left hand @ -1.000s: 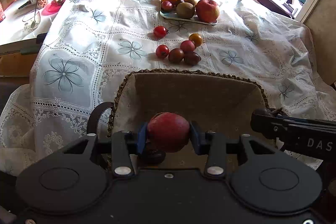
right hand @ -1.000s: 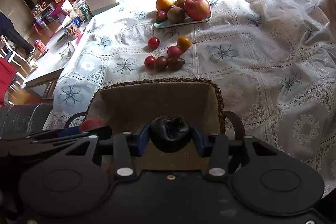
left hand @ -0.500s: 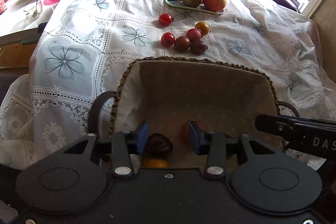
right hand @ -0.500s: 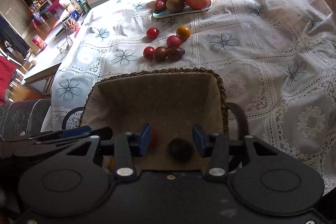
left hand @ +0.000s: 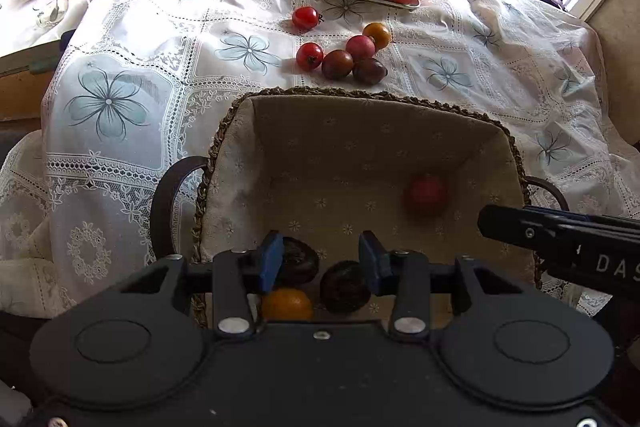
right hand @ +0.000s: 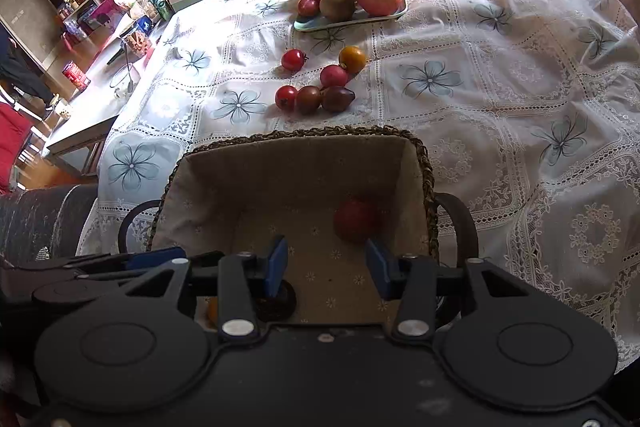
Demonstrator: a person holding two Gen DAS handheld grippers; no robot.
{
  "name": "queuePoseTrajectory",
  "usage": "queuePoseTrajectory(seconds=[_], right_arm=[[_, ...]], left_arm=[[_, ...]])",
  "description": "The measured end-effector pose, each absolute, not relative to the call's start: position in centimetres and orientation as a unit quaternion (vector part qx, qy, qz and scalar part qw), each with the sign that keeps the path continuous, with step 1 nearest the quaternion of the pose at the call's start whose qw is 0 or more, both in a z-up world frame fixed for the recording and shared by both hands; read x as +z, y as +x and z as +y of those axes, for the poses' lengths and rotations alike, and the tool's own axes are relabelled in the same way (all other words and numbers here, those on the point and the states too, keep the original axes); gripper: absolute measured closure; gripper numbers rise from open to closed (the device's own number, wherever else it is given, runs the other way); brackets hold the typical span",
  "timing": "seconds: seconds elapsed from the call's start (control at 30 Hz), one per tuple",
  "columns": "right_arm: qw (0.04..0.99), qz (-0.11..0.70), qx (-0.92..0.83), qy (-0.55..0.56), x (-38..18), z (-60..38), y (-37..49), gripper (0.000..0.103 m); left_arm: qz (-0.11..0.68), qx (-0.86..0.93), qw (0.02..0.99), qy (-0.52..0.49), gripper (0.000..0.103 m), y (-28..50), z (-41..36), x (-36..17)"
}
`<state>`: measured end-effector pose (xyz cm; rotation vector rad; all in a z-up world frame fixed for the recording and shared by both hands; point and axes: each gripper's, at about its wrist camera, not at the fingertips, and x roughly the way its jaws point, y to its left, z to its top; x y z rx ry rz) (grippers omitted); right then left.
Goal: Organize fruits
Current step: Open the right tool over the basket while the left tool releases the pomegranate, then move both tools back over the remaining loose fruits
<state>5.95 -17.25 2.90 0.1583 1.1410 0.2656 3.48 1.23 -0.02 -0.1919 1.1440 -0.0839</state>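
While the left gripper (left hand: 320,263) hangs spread and empty over the basket (left hand: 224,147), the loose fruit cluster (left hand: 344,55) lies straight ahead beyond its far rim. From the right wrist, the right gripper (right hand: 326,269) is likewise parted, holding nothing, the cluster (right hand: 320,89) ahead, slightly leftward.

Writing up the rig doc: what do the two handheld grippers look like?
Both match: the left gripper and right gripper have matte black bodies with two round raised discs, silver screw heads, and black fingers tipped with blue pads. White lettering "DAS" marks the right gripper's side in the left view. No cables or sleeves visible.
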Motion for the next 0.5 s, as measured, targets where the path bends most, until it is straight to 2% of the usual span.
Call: queuePoseTrajectory(seconds=[0.27,0.5], right_arm=[[0.836,0.533,0.111,0.074,3.5,-17.5,7.5,0.056],[0.846,0.522,0.076,0.074,3.9,-18.2,12.5,0.056]], left_arm=[[0.533,-0.041,0.842,-0.075,0.053,4.9,1.6,0.9],[0.524,-0.020,0.847,-0.087,0.053,10.2,3.0,1.7]])
